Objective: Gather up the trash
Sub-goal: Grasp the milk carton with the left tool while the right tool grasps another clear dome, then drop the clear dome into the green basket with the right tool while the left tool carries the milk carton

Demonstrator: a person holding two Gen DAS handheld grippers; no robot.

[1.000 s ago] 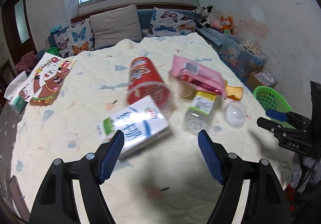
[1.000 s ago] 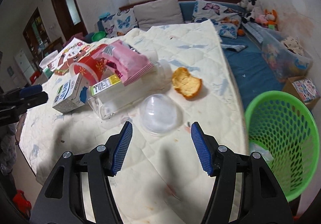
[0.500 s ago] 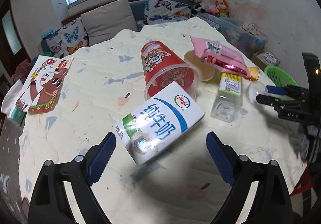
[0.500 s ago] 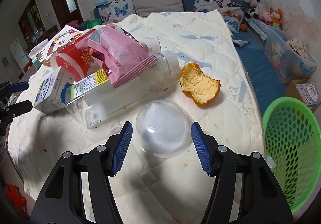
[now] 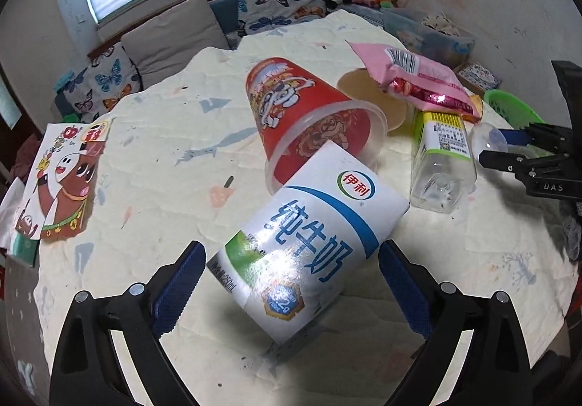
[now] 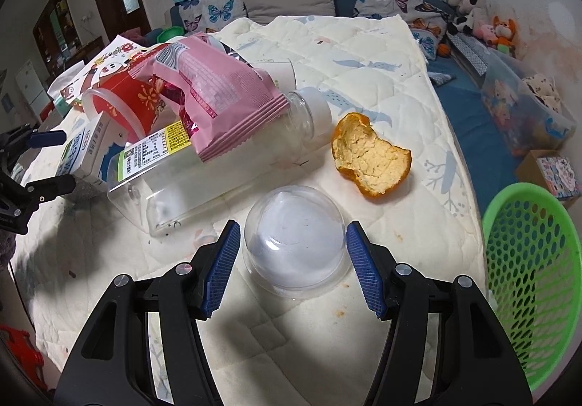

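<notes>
Left gripper (image 5: 287, 282) jaws spread wide, straddling the white-and-blue milk carton (image 5: 309, 242) lying on the cream quilt (image 5: 163, 169), pads clear. Right gripper (image 6: 293, 268) jaws open around the clear plastic dome lid (image 6: 294, 242) (no contact). Green mesh basket (image 6: 531, 278) at 3 o'clock.

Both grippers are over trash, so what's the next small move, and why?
Probably close the right gripper on the clear dome lid: its jaws already stand either side without touching, and the green basket is beside it. The left gripper straddles the milk carton, wide open.
</notes>
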